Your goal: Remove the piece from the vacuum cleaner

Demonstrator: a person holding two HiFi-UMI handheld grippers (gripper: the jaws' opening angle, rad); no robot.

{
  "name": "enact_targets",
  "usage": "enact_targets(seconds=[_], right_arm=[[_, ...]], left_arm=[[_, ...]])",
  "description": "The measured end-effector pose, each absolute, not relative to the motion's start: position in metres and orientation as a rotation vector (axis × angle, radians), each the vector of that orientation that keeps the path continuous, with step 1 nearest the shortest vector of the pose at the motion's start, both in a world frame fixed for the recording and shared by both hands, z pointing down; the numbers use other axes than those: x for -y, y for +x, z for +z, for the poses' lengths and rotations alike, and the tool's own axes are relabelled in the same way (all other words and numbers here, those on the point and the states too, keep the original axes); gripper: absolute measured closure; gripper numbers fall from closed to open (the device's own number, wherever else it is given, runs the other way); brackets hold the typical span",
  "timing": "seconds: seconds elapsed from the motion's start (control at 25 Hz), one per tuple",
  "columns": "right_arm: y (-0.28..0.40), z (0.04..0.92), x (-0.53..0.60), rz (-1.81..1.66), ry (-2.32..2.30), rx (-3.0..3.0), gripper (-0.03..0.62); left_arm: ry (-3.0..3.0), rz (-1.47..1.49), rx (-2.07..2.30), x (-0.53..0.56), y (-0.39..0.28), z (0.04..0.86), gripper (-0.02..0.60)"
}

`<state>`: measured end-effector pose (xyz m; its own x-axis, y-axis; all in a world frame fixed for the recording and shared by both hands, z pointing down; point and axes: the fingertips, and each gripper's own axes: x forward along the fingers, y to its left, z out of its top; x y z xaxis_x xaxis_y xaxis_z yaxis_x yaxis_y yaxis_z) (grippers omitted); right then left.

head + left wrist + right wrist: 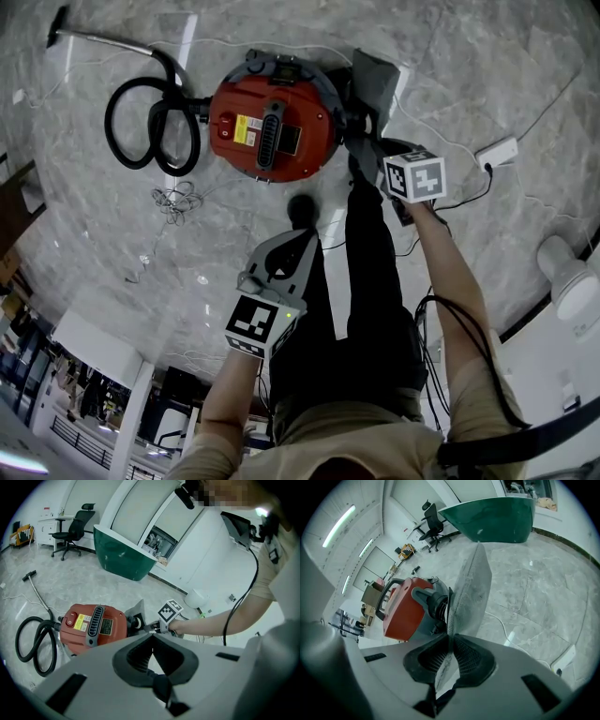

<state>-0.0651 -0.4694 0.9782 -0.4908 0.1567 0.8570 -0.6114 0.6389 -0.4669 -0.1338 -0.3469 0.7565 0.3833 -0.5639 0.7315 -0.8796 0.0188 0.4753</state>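
A round red vacuum cleaner (272,127) lies on the marble floor, also seen in the left gripper view (93,627) and the right gripper view (405,609). A flat grey piece (471,590) stands at its side by a black port; from the head it shows at the vacuum's right (375,80). My right gripper (450,641) is shut on that piece's lower edge, which runs between the pads. It reaches in from the right (361,157). My left gripper (281,258) hangs back from the vacuum, shut with nothing in it (152,637).
A black hose (150,122) coils at the vacuum's left, with a metal wand (94,37) beyond. A tangled cord (173,199) lies in front. A white power strip (497,150) and cables are at the right. A green counter (124,557) and an office chair (70,531) stand farther off.
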Motion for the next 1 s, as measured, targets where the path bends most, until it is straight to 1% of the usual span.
enact_targets(seconds=[0.44, 1.0], right_arm=[[-0.061, 0.994, 0.462, 0.774, 0.332, 1.888, 0.559], [-0.057, 0.994, 0.464, 0.996, 0.458, 1.859, 0.560]], left_arm=[[1.666, 0.398, 1.297, 0.346, -0.129, 0.759, 0.588], [1.651, 0.396, 1.310, 0.338, -0.131, 0.761, 0.588]])
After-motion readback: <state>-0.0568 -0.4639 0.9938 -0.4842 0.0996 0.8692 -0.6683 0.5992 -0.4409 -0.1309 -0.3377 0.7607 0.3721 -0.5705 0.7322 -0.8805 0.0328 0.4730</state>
